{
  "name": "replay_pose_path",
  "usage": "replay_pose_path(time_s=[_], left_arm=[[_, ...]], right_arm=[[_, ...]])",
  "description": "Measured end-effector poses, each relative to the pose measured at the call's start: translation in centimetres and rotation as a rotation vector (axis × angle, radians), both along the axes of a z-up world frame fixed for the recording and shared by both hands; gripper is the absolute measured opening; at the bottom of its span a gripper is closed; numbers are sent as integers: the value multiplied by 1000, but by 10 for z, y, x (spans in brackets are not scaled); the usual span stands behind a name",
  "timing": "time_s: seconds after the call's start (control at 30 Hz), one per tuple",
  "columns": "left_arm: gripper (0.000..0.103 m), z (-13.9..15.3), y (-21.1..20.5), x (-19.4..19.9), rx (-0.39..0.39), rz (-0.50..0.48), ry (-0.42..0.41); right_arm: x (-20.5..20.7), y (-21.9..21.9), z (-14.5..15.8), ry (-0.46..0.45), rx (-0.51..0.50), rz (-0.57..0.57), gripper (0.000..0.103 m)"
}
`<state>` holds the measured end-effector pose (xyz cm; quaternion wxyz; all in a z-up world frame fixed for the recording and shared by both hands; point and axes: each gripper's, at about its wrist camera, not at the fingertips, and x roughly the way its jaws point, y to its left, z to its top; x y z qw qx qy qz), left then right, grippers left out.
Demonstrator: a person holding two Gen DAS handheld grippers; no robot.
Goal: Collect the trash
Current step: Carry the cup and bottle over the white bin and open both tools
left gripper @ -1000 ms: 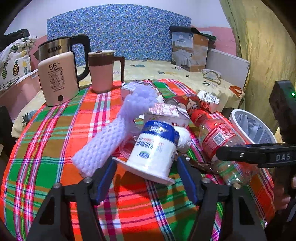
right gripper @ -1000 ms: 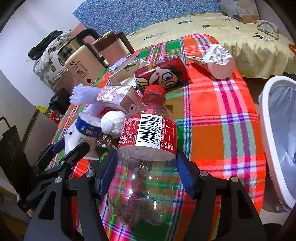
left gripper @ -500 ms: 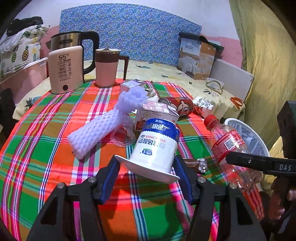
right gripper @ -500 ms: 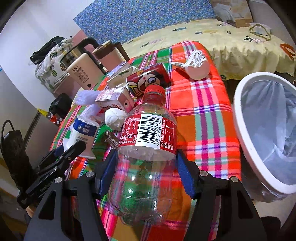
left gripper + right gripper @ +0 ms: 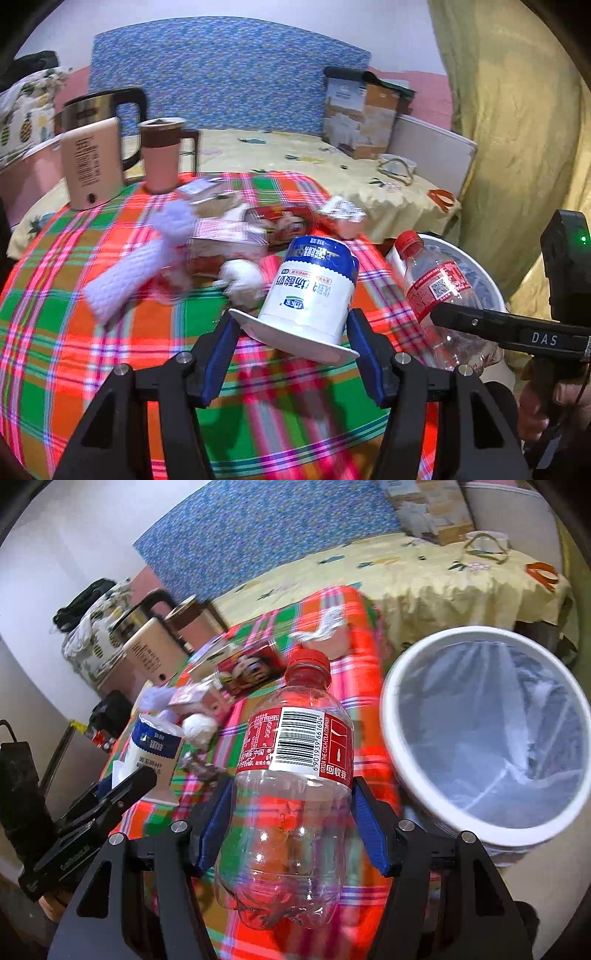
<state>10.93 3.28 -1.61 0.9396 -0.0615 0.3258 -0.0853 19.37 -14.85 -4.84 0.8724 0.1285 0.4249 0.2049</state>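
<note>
My left gripper (image 5: 291,332) is shut on a white yogurt cup with a blue band (image 5: 310,295), held upside down and tilted above the plaid tablecloth (image 5: 110,350). My right gripper (image 5: 291,805) is shut on an empty clear plastic bottle with a red cap and label (image 5: 295,760), lifted near the table's right edge. The white trash bin (image 5: 395,686) with a clear liner stands just right of the bottle. The bottle (image 5: 439,291) and the right gripper's arm show at the right of the left wrist view. The yogurt cup (image 5: 155,753) shows at the left of the right wrist view.
Left on the table are a white foam net (image 5: 140,269), a crumpled tissue (image 5: 240,277), small cartons (image 5: 229,236), a red can (image 5: 288,221) and a foil wrapper (image 5: 343,214). A kettle (image 5: 92,162) and pink mug (image 5: 162,158) stand at the far left. A bed lies behind.
Both grippers have moved right toward the bin, each carrying its item a little higher. The bin now looms larger beside the bottle, and the table litter has fallen behind to the left.
</note>
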Motion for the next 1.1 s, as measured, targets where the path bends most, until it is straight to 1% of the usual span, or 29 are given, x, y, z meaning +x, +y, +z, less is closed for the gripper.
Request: replay_pose_path(time_s=[0.3, 0.53, 0.77, 1.0, 1.1], left_arm=[[62, 4, -66, 29, 6, -133, -6], [62, 3, -116, 54, 17, -227, 1], [62, -4, -151, 73, 27, -291, 25], [63, -13, -166, 84, 41, -319, 54], [63, -16, -173, 86, 51, -334, 59]], right_arm=[[9, -61, -2, -17, -49, -156, 64], [22, -91, -10, 4, -102, -231, 64], [34, -109, -15, 22, -127, -253, 64], [44, -113, -24, 64, -142, -219, 65], [40, -118, -24, 50, -123, -224, 65]])
